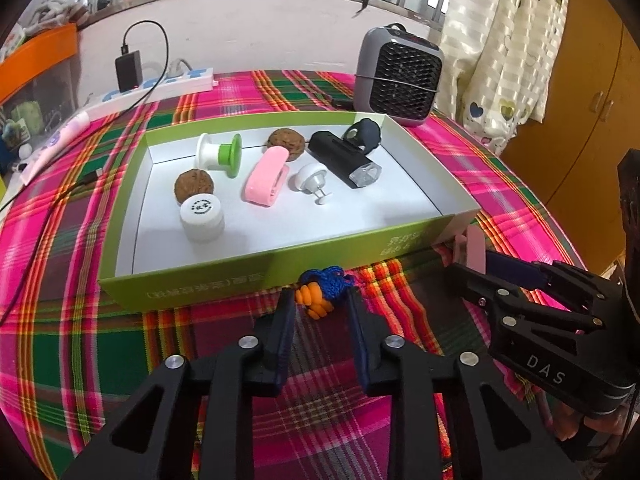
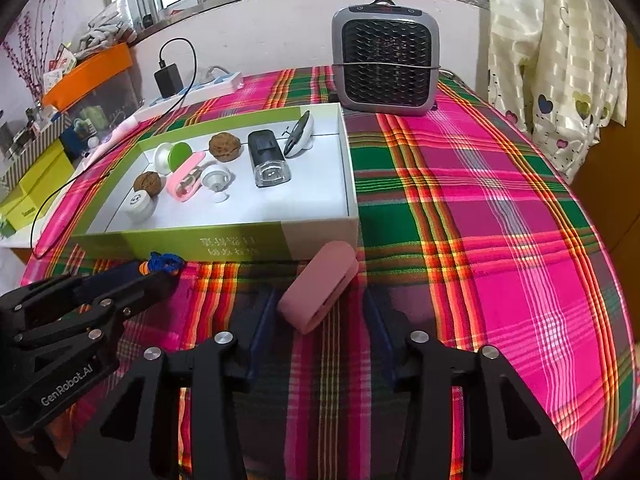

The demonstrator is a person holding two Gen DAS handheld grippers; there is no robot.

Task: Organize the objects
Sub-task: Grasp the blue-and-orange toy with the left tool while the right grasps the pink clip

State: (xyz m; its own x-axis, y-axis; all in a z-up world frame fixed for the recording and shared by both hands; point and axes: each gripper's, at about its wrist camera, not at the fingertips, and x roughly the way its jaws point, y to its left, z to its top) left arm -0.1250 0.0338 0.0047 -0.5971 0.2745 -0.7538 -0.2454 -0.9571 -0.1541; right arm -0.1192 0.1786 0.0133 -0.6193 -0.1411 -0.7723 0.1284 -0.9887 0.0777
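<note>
Jaws of the left gripper (image 1: 321, 304) are standing a little apart, flanking an orange beaded charm (image 1: 314, 301) with a blue cord (image 1: 327, 276); whether the pads are pressing on it cannot be told. Jaws of the right gripper (image 2: 320, 312) are standing apart around a pink case (image 2: 318, 286), with gaps showing on both sides. Both items are lying on the plaid tablecloth (image 2: 500, 208), just beside the near wall of the green box (image 1: 240, 276). Inside the box are sitting a black bike light (image 1: 344, 158), a second pink case (image 1: 266, 178), two walnuts (image 1: 193, 187), a white jar (image 1: 201, 216) and a green-and-white spool (image 1: 220, 153). Behind the box, a grey heater (image 2: 386, 64) is standing.
</note>
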